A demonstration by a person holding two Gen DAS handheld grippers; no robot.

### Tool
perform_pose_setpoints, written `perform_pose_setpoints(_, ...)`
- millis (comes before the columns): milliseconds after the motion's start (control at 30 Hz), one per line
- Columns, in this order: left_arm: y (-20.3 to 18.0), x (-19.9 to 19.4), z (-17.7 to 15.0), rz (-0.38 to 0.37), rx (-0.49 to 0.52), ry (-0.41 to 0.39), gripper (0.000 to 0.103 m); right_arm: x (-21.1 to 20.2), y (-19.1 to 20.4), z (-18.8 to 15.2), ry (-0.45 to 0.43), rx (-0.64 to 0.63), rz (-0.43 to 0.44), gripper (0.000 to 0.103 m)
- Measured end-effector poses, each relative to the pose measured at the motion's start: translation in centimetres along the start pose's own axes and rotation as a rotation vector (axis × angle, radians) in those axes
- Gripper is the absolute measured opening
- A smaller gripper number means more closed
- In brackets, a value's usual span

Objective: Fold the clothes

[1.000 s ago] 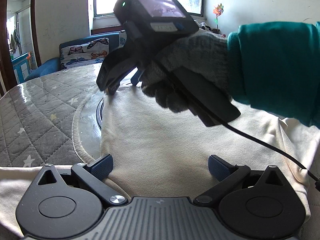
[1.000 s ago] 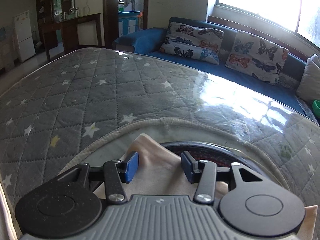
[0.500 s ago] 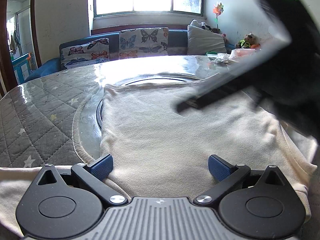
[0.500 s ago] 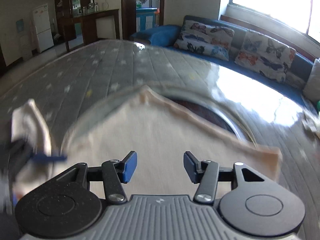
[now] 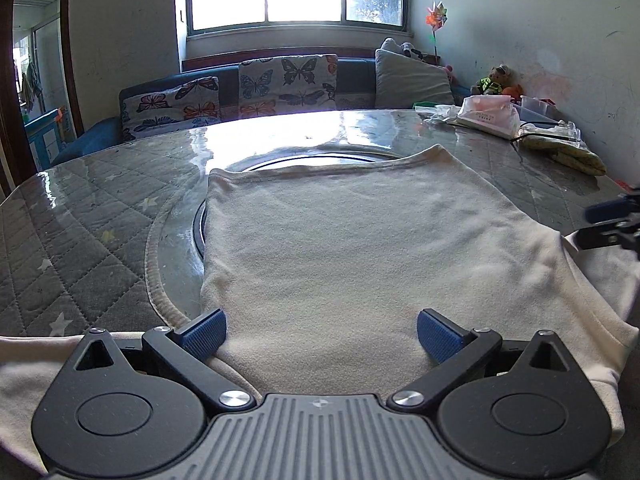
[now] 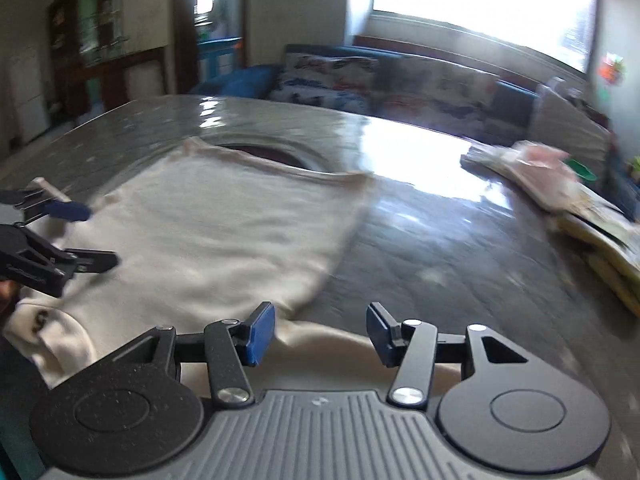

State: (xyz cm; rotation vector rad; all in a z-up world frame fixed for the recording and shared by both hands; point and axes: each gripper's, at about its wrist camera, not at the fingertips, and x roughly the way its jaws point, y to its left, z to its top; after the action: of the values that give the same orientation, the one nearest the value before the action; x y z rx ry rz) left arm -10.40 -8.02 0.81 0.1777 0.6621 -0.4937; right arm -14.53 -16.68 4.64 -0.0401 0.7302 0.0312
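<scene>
Two spread-open tools, the left hand-held gripper (image 5: 320, 332) and right hand-held gripper (image 6: 320, 334), flank the cream garment (image 5: 340, 248) on the worktop (image 5: 100, 220); next, probably pinch its near edges.

Nothing here can actually be read. The only lettering in sight is a short dark line of print on the white plastic bag (image 5: 486, 114) at the far right of the table (image 5: 100, 216) in the left wrist view — too small to make out. The right wrist view is motion-blurred — no writing legible there either.
</scene>
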Motion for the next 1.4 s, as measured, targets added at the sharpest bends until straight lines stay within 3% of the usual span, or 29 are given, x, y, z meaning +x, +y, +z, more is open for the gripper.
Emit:
perform_pose_setpoints(233,0.1,0.1,0.1,0.000,0.002,0.000,0.103,-3.0,-6.9,-4.0,0.011,0.198,-0.264,0.051)
perform_pose_setpoints(367,0.1,0.2,0.1,0.001,0.003,0.001,0.103,-3.0,-9.0,-5.5,0.043,0.304,-0.276,0.047)
perform_pose_setpoints(433,0.2,0.2,0.1,0.000,0.003,0.001,0.103,-3.0,-8.9,-5.7,0.037,0.311,-0.261,0.039)
perform_pose_setpoints(500,0.1,0.2,0.0,0.000,0.004,0.001,0.103,-2.8,-8.5,-5.5,0.032,0.301,-0.253,0.011)
perform_pose_setpoints(733,0.1,0.2,0.0,0.002,0.007,0.000,0.103,-4.4,-7.9,-4.1,-0.018,0.188,-0.411,0.007)
perform_pose_setpoints(900,0.1,0.1,-0.1,0.002,0.009,-0.001,0.103,-2.8,-9.0,-5.4,0.051,0.178,-0.461,0.013)
perform_pose_setpoints(1033,-0.2,-0.3,0.1,0.015,0.029,0.003,0.103,-3.1,-8.7,-5.0,0.027,0.160,-0.490,0.023)
perform_pose_setpoints(1200,-1.8,-2.4,1.0,-0.017,0.042,-0.026,0.103,-4.3,-6.6,-3.1,-0.072,0.148,-0.368,0.035)
perform_pose_setpoints(1400,-6.2,-4.8,2.4,-0.141,0.128,-0.082,0.102,-3.4,-2.4,-1.8,-0.071,0.105,-0.155,0.054)
